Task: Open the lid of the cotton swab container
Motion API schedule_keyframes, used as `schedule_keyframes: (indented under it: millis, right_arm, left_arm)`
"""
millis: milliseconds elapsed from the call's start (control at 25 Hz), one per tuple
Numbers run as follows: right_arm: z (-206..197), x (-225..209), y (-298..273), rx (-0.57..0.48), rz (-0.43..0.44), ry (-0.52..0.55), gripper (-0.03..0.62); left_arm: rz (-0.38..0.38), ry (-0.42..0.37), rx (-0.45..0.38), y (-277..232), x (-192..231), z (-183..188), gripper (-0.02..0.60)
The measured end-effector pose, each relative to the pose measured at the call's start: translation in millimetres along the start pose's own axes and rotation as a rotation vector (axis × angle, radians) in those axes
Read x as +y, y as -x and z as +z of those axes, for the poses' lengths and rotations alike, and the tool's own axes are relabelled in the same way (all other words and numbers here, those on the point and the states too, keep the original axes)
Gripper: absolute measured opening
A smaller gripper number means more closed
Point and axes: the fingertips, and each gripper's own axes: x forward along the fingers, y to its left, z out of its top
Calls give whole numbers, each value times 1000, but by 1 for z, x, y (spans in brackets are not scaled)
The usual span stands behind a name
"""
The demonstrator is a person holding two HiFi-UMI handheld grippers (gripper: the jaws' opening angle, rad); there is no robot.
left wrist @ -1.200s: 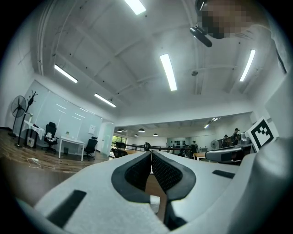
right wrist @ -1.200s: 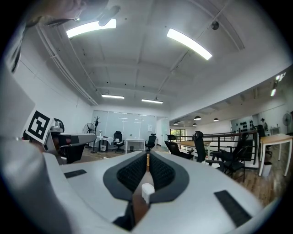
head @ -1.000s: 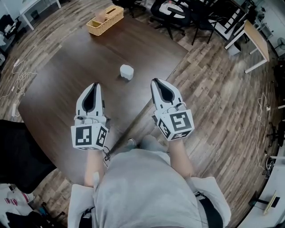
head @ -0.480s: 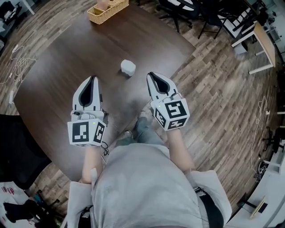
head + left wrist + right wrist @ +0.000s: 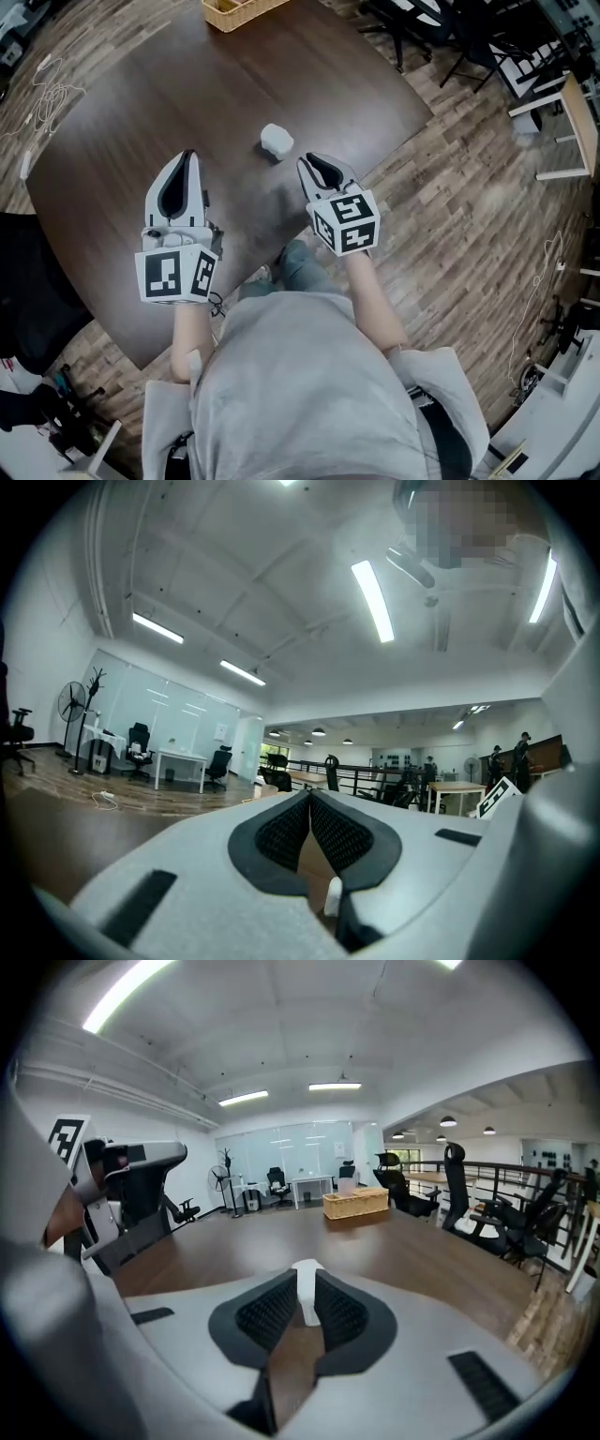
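Observation:
The cotton swab container (image 5: 276,141) is a small white tub with its lid on, standing on the dark wooden table (image 5: 131,112). My right gripper (image 5: 305,161) is shut and empty, its tip just short of the container on the near right side. In the right gripper view the container (image 5: 306,1269) shows right past the closed tips of the right gripper (image 5: 304,1290). My left gripper (image 5: 187,156) hovers over the table to the container's left, a good way off, shut and empty. In the left gripper view the left gripper (image 5: 309,797) points up at the ceiling, pads together.
A wicker basket (image 5: 242,9) sits at the table's far edge, also seen as the basket (image 5: 356,1204) in the right gripper view. Office chairs (image 5: 487,37) and a light desk (image 5: 572,122) stand on the plank floor to the right. The table's near right edge runs under my right gripper.
Both grippers have come forward toward the container, the right one closing most of the gap. The head view has shifted forward, so the basket has slid to the top edge.

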Motion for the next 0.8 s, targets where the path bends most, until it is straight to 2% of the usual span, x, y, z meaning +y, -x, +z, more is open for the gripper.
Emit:
schedule_keyframes:
  millis: [360,680,800]
  right_arm:
    - [-45,-8,-49,144,81,-6,140]
    - [-70,-11,-84,216,106,46,205]
    - [-75,-13,-95,238,119,63,212]
  left_arm:
    - [137,-11,20,4,23,-5,12]
    - [241,-23,50,17,38,-14,12]
    - [279,-28,62,22,43,-15,12]
